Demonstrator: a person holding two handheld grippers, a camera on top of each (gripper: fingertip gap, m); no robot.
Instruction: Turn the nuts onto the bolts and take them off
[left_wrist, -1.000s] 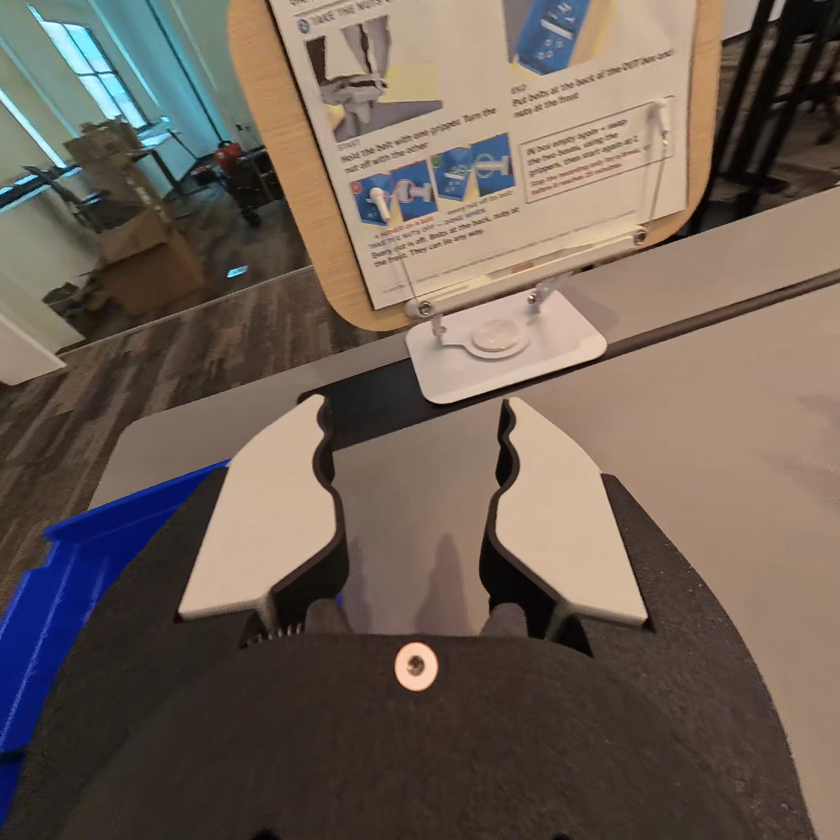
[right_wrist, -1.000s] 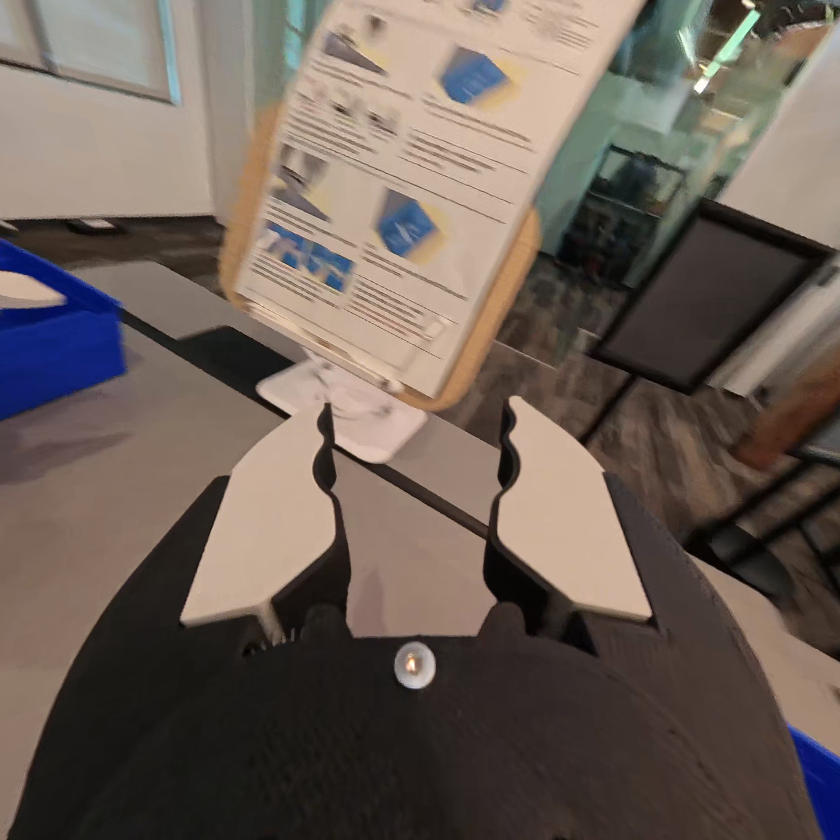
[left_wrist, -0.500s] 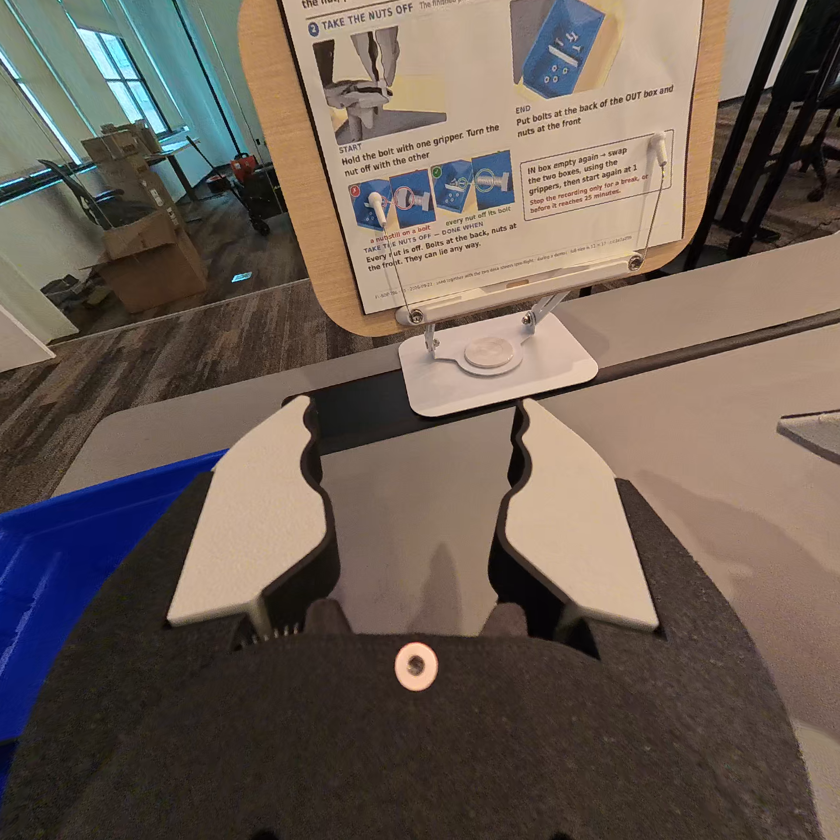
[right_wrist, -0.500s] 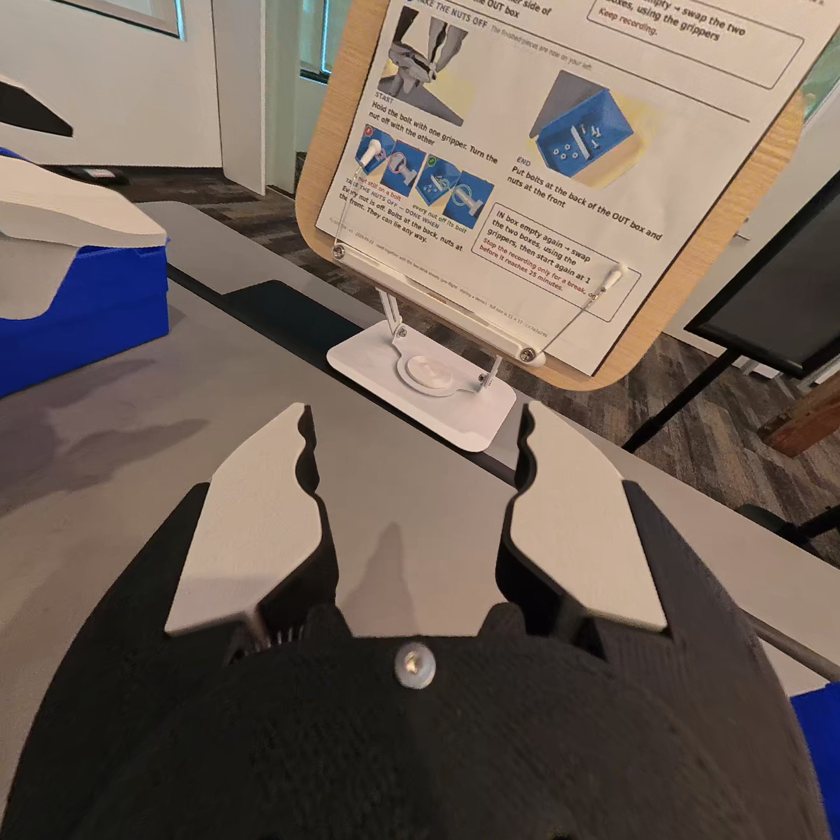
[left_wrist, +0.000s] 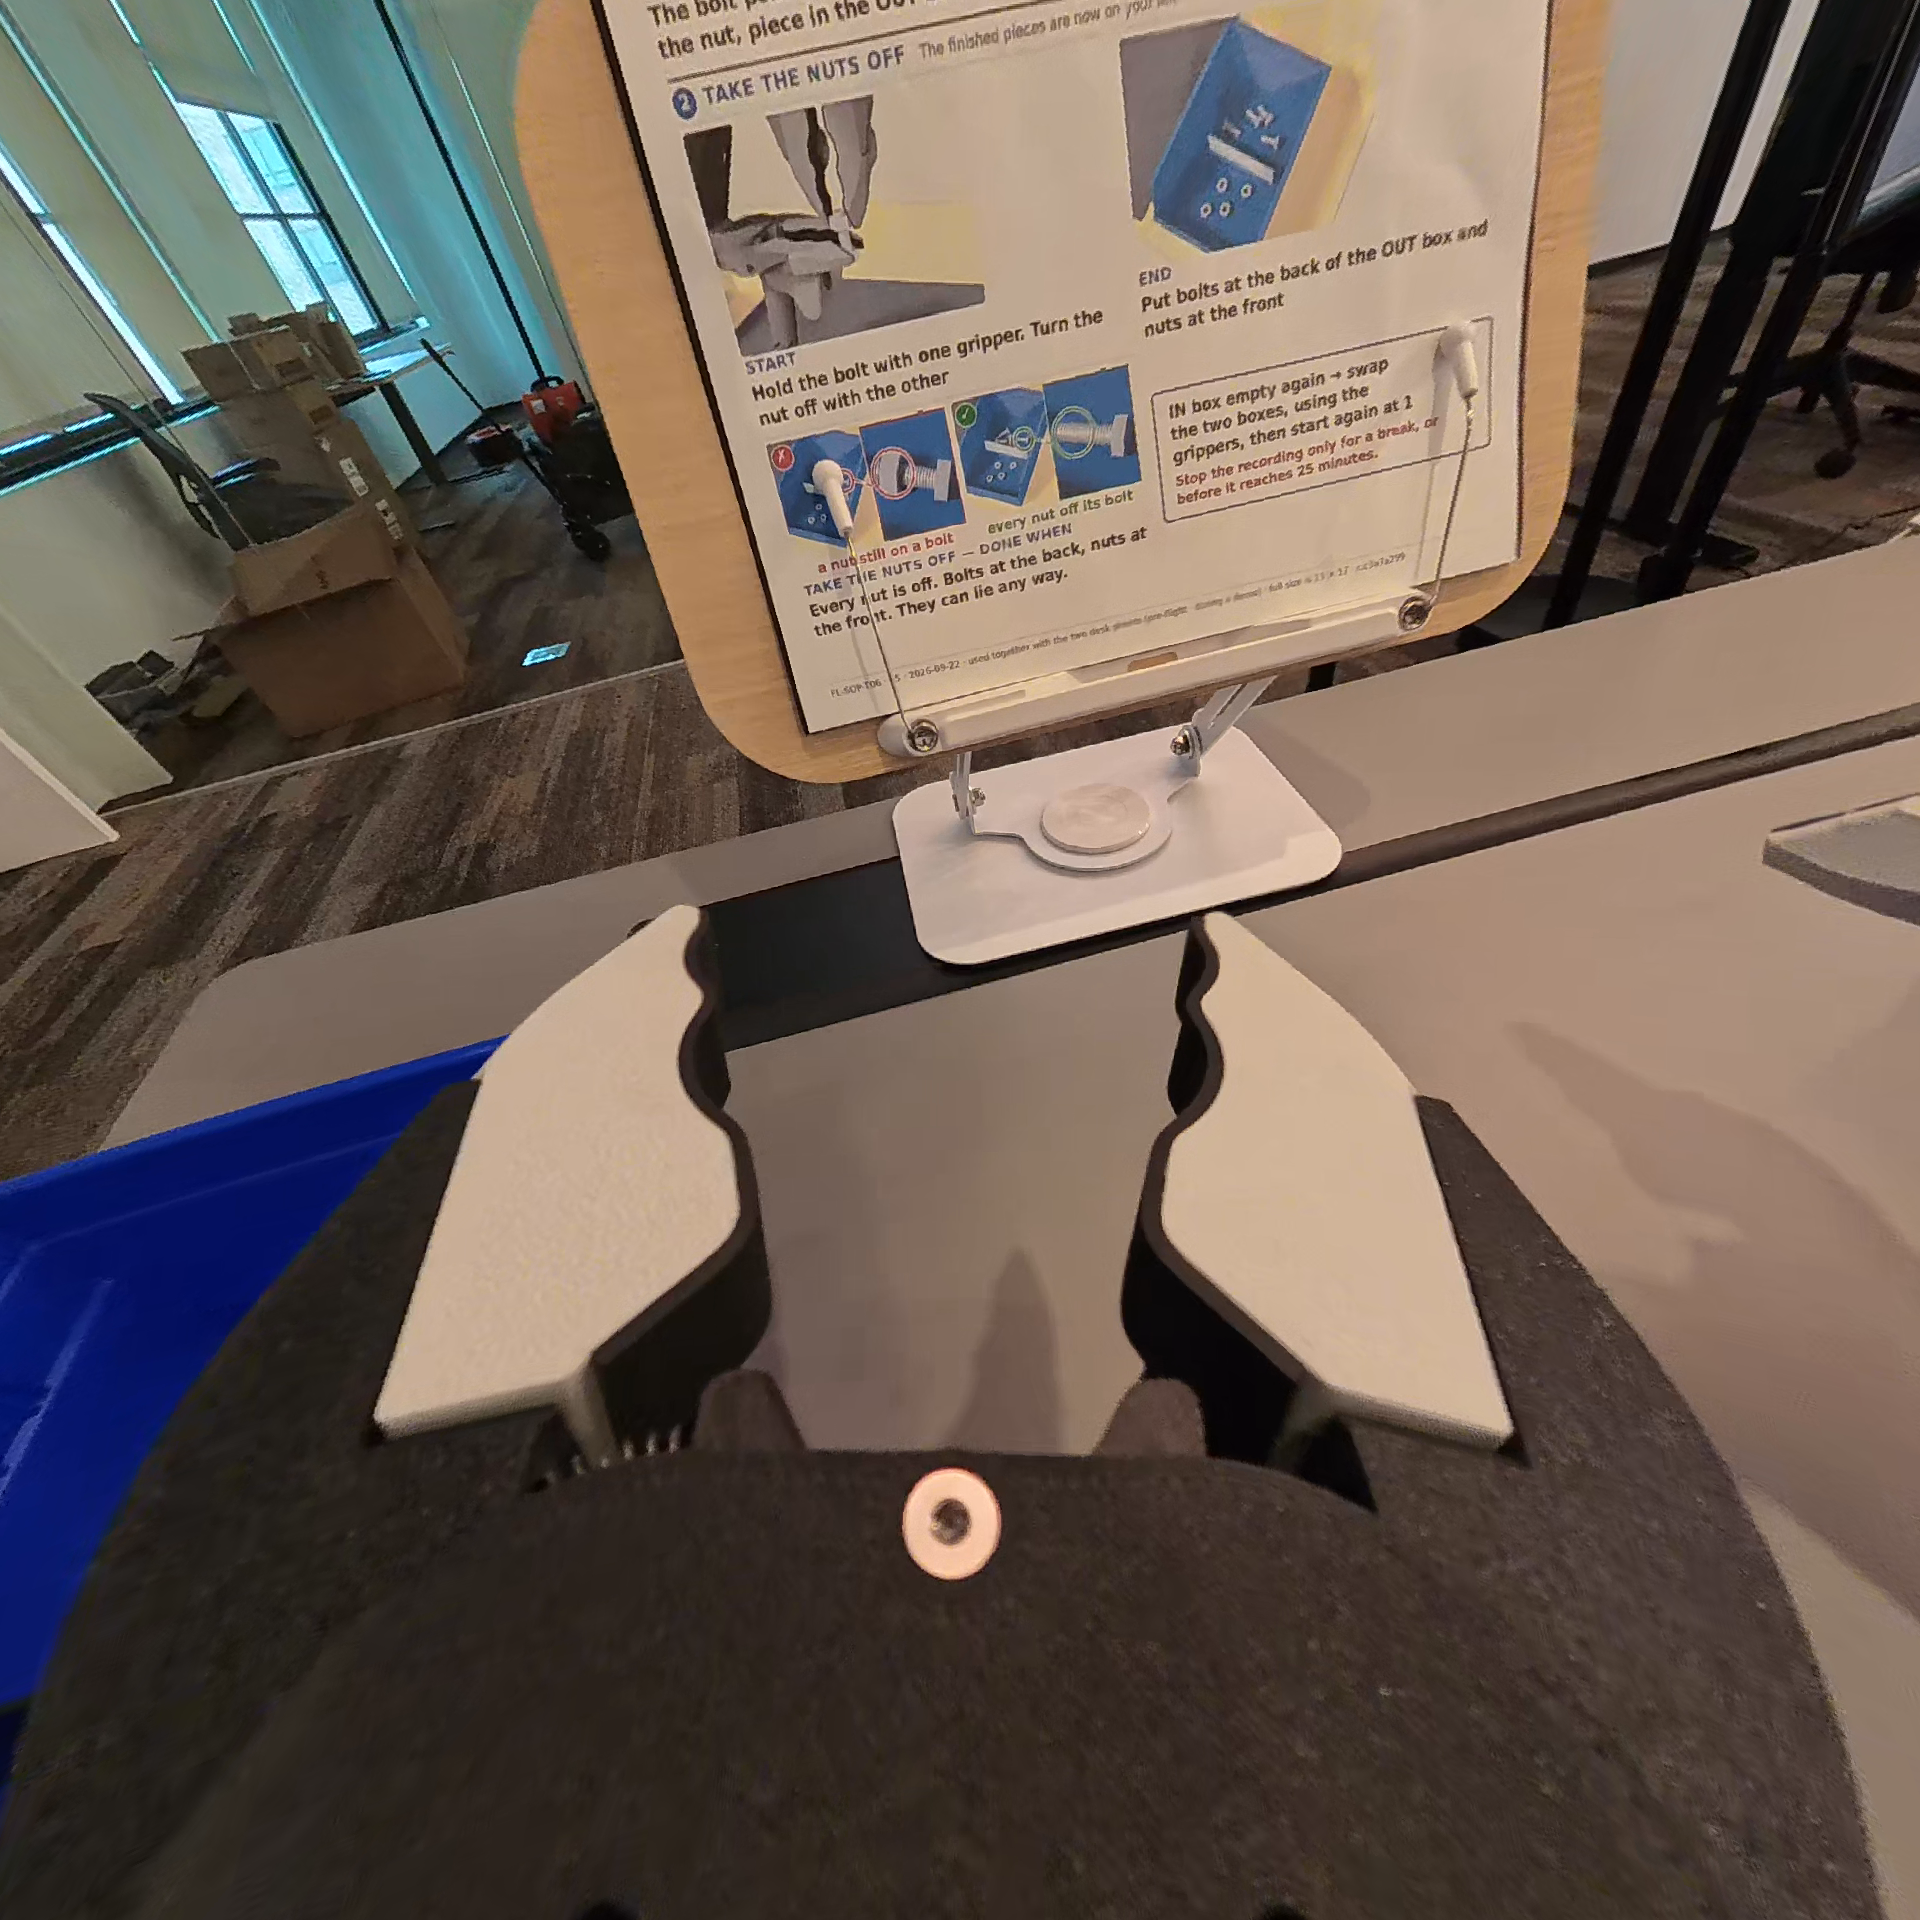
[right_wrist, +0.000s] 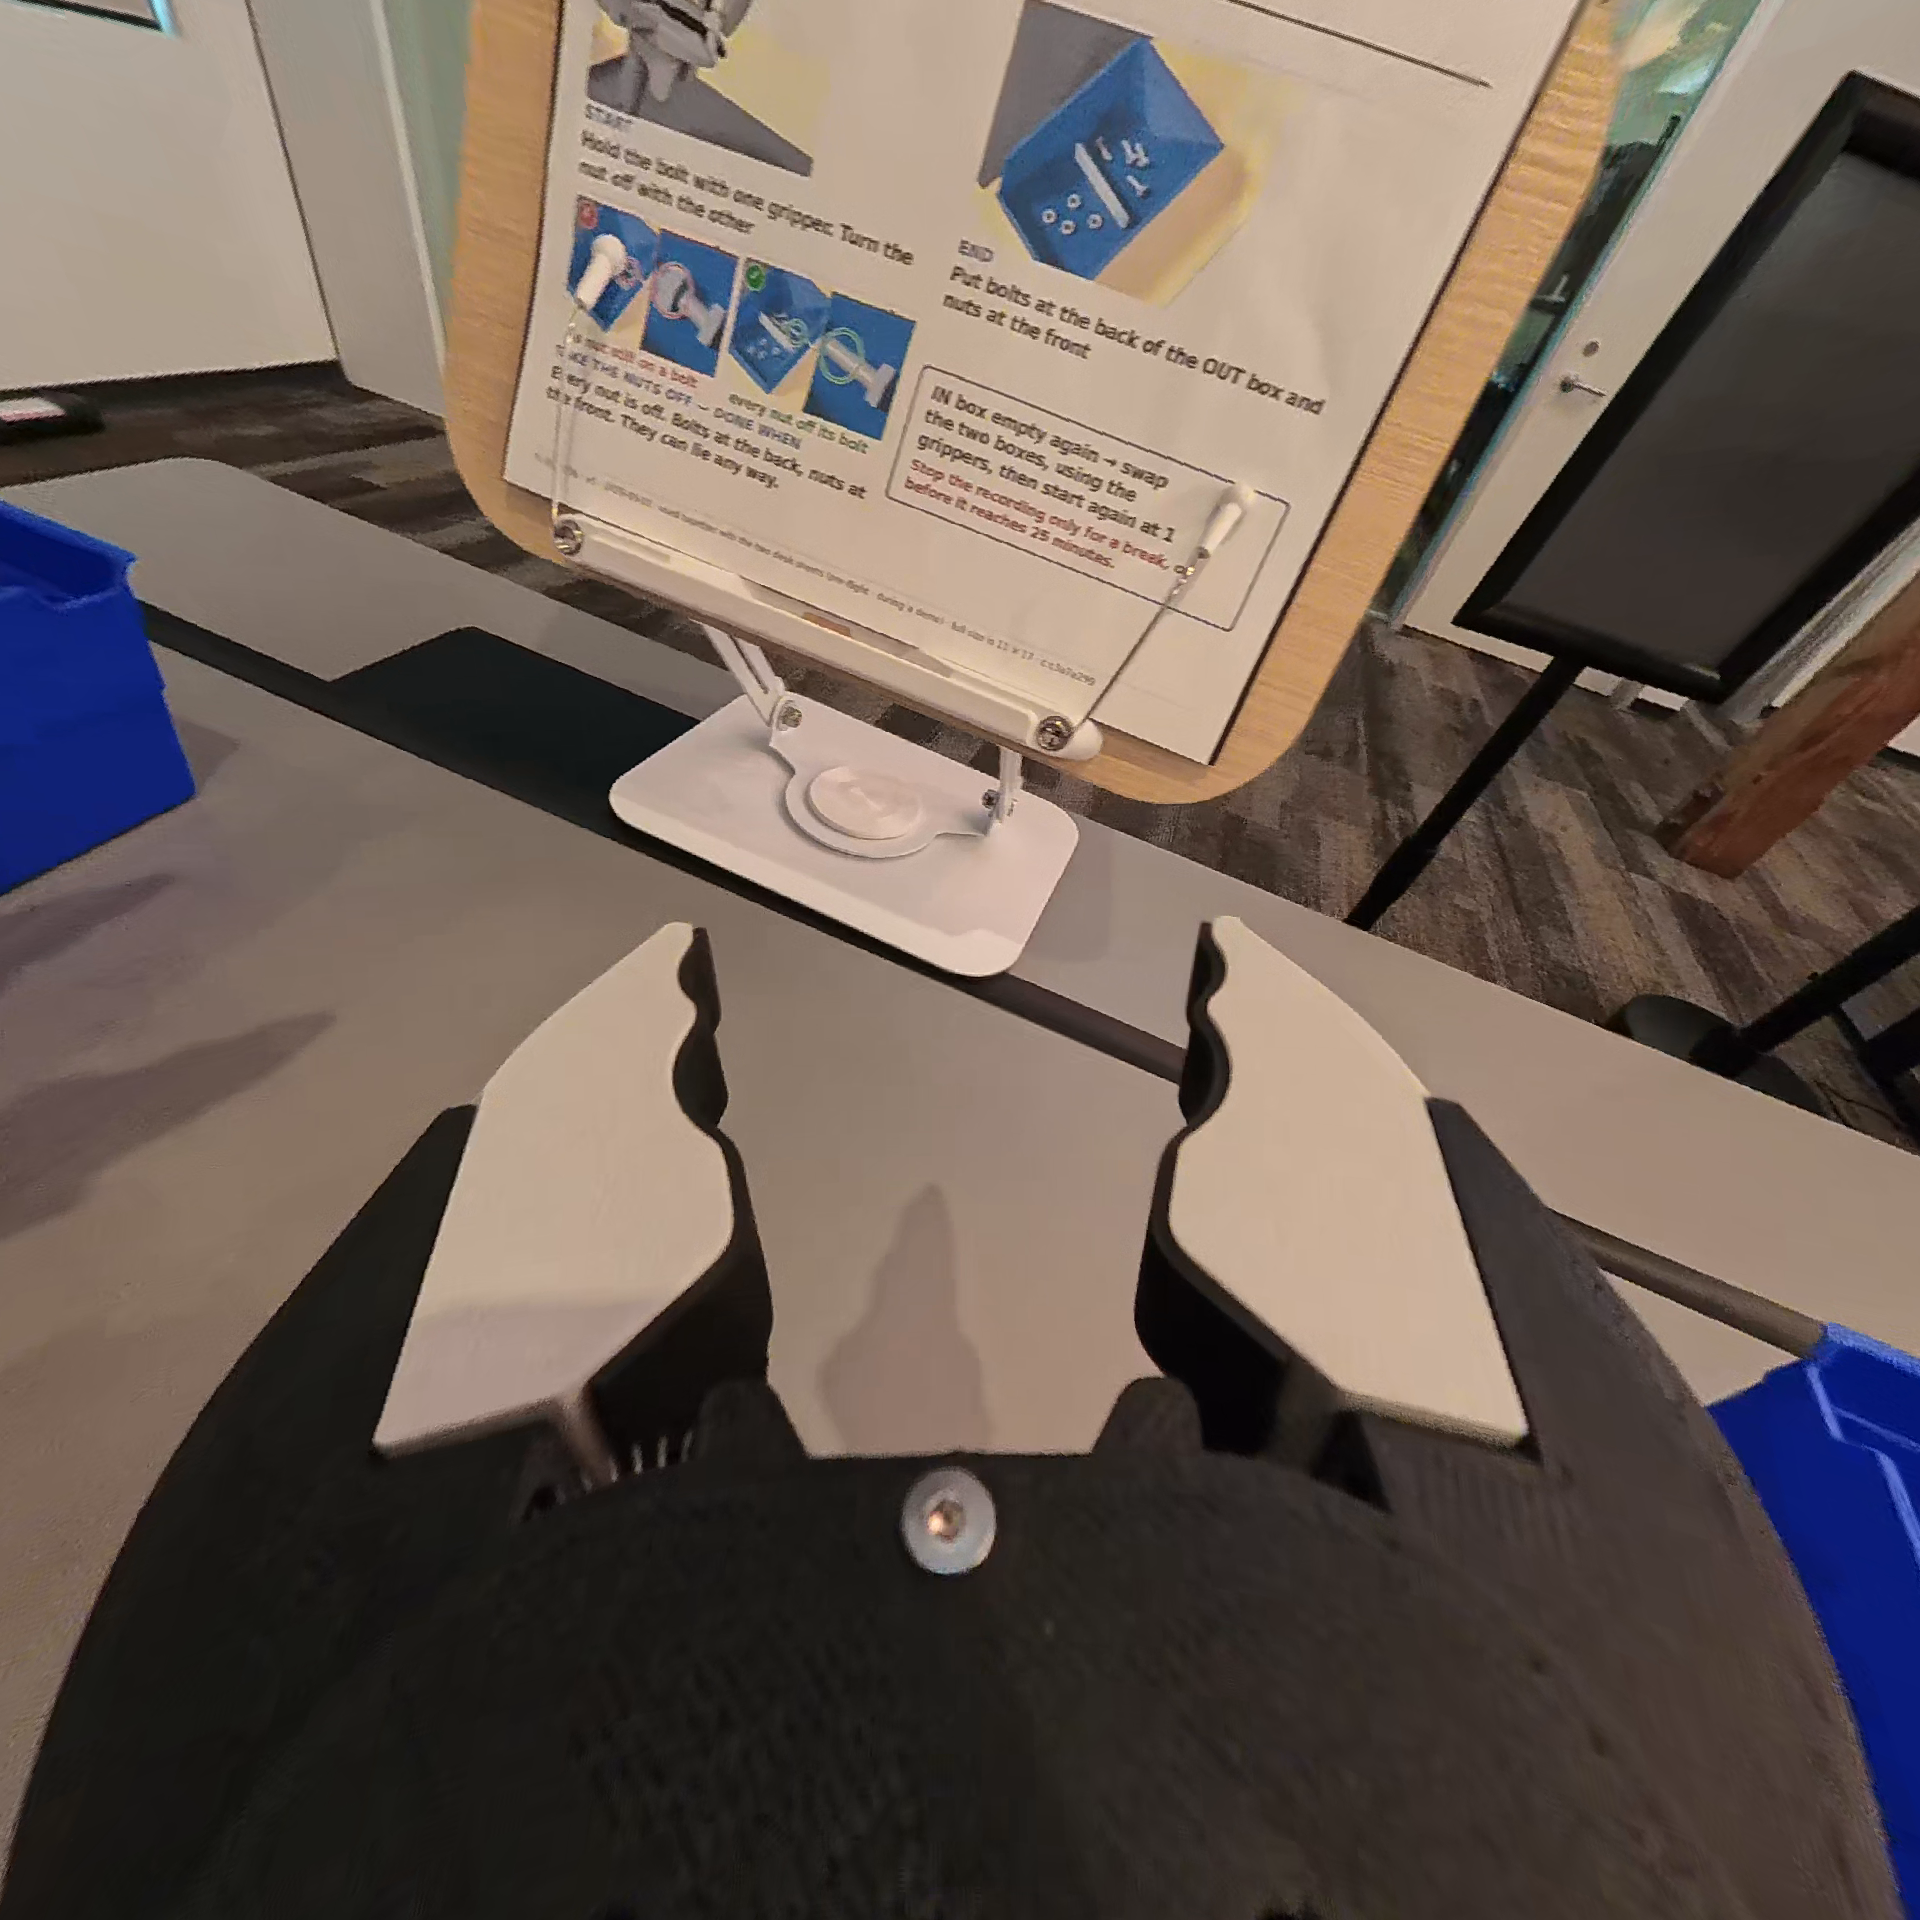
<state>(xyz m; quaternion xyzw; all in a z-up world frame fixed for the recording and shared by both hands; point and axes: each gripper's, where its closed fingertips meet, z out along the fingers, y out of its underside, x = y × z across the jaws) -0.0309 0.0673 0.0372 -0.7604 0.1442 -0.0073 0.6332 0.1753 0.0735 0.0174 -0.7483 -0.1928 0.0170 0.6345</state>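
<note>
Both grippers idle over the grey counter (left_wrist: 1558, 1039), pointed at the instruction board on its white stand (left_wrist: 1117, 862) at the far edge. Left gripper (left_wrist: 945, 977): fingers released, wide gap, nothing between them. Right gripper (right_wrist: 951, 982): same, spread and empty.

Task parts: no nuts or bolts visible in either view. Presumably they're in the blue bins, but the contents are hidden. One blue bin (left_wrist: 156, 1299) sits just left of the left gripper, partly under its body. The right wrist view shows a blue bin (right_wrist: 73, 717) far left and another blue bin corner (right_wrist: 1860, 1475) near right, tucked beside the right gripper.

Risks from here, as I read it:
- Both cameras look at the stand, not the bins. Reaching for a part means a big swing down and sideways, and a blind entry could clip a bin wall and shove the bin.
- The left gripper body is already overlapping the bin rim in view. Dropping straight down could land on the rim.
- A fingertip of the other gripper (left_wrist: 1849, 852) shows at the right edge of the left view. The two are near each other, so they could collide if both swing inward.
- Pushing forward could knock the stand base, which looks light.
</note>
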